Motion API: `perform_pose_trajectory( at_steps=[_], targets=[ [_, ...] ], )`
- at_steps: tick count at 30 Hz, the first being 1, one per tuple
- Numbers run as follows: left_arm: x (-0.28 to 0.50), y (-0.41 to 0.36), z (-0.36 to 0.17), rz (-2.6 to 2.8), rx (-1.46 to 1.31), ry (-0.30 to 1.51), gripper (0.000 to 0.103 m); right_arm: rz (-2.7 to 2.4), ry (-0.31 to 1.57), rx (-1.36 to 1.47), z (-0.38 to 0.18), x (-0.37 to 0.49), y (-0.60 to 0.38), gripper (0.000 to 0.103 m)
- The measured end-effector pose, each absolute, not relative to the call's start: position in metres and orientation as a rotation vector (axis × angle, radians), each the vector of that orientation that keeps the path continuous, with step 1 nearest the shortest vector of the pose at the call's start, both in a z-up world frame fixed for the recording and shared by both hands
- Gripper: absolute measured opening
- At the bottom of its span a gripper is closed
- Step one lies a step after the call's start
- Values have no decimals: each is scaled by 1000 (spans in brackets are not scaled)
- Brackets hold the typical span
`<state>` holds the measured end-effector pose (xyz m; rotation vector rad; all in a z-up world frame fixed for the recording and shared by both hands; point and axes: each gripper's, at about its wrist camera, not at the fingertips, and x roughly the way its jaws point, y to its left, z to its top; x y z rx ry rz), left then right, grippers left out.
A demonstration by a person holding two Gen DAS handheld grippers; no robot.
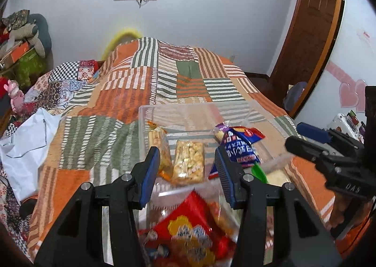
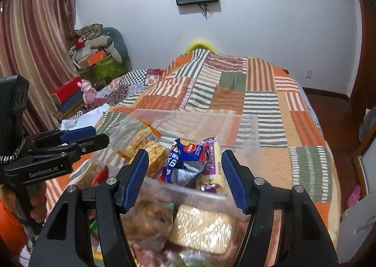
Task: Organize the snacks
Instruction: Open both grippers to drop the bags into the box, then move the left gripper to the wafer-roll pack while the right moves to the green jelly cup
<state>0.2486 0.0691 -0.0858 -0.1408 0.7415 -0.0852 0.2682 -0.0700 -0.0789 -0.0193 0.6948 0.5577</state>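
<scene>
Snacks (image 1: 188,161) are sitting in a clear bin (image 2: 235,121) on the bed (image 1: 94,137); we are judging them light, crinkly, crushable, best pinched by sealed edges. Both jaws are hovering partly open, empty.

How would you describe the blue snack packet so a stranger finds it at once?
On the striped patchwork bedspread stands a clear plastic box. Inside lies the crumpled blue snack packet, the only blue wrapper, between yellow cracker packs and a purple-wrapped roll.

A clear plastic rectangular bin (image 2: 235,123) sits mid-frame, holding a crumpled blue snack packet (image 2: 185,159), a purple-wrapped pale roll (image 2: 212,161) and clear-wrapped golden puffed-rice bars (image 1: 188,161).
</scene>
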Motion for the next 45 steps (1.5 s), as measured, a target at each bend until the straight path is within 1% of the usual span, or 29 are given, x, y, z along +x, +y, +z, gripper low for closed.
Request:
perform_pose_trajectory(
  at_steps=[2,6,13,20,32,36,45],
  targets=[
    [239,72,-83,-81,-136,739,49,555,682,-20,-75,260,-74,62],
    [220,77,-81,-74,-129,740,53,549,659,-21,-70,243,-82,62],
    [183,89,-88,-28,-106,752,54,556,683,-29,-80,221,-92,62],
    [162,104,-108,20,-116,794,54,553,752,-5,-104,209,-103,62],
    [171,125,-159,72,-153,906,54,538,857,36,-144,202,-105,63],
    [177,133,-175,71,-182,936,54,519,860,32,-146,201,-107,66],
    [177,141,-179,80,-186,944,55,494,863,33,-150,202,-112,66]
  ],
)
